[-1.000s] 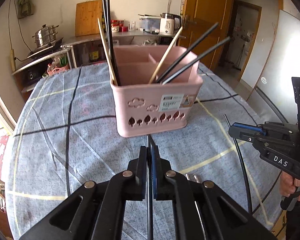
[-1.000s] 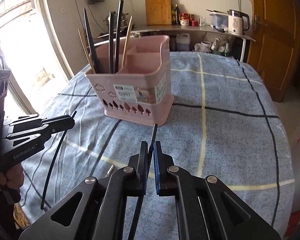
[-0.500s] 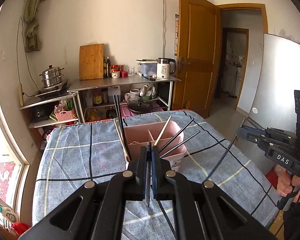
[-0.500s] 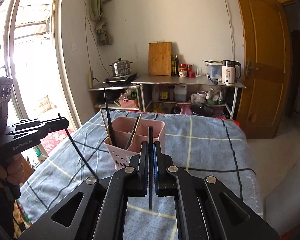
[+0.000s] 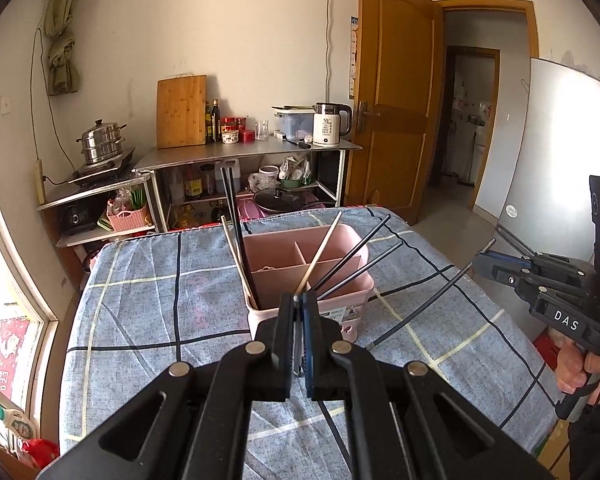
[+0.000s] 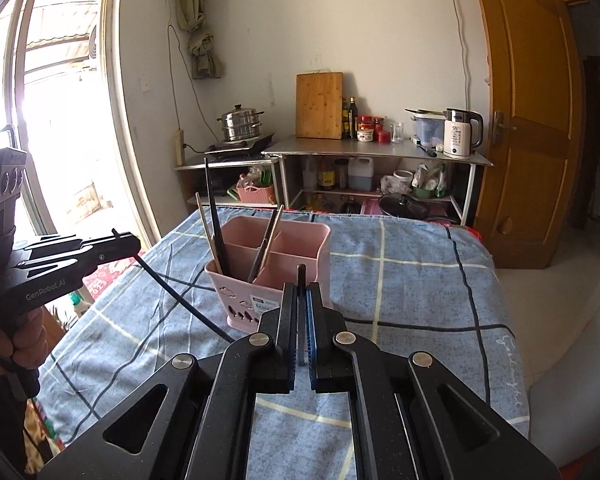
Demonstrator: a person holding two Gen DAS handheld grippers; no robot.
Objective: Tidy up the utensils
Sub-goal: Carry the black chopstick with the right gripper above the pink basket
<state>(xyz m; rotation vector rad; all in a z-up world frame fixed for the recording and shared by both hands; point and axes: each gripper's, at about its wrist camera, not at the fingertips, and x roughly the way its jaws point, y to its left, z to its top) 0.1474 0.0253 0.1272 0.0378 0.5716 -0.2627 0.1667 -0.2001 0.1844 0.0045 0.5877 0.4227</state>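
A pink utensil basket (image 5: 342, 280) stands on the table, also in the right wrist view (image 6: 296, 264). It holds black and wooden chopsticks (image 5: 236, 236). My left gripper (image 5: 299, 312) is shut on a black chopstick (image 6: 180, 298) and held above the table, near side of the basket. My right gripper (image 6: 301, 300) is shut on another black chopstick (image 5: 420, 306), held up to the right of the basket. Both chopsticks hang down toward the cloth.
The table has a blue checked cloth (image 5: 140, 304). Behind it stand a steel shelf (image 5: 244, 156) with a kettle (image 5: 330, 124), cutting board and pot. A wooden door (image 5: 396, 112) is at right, a window (image 6: 56, 120) at left.
Both grippers have risen well above the table, each lifting its chopstick off the cloth. The basket now looks smaller and farther below.
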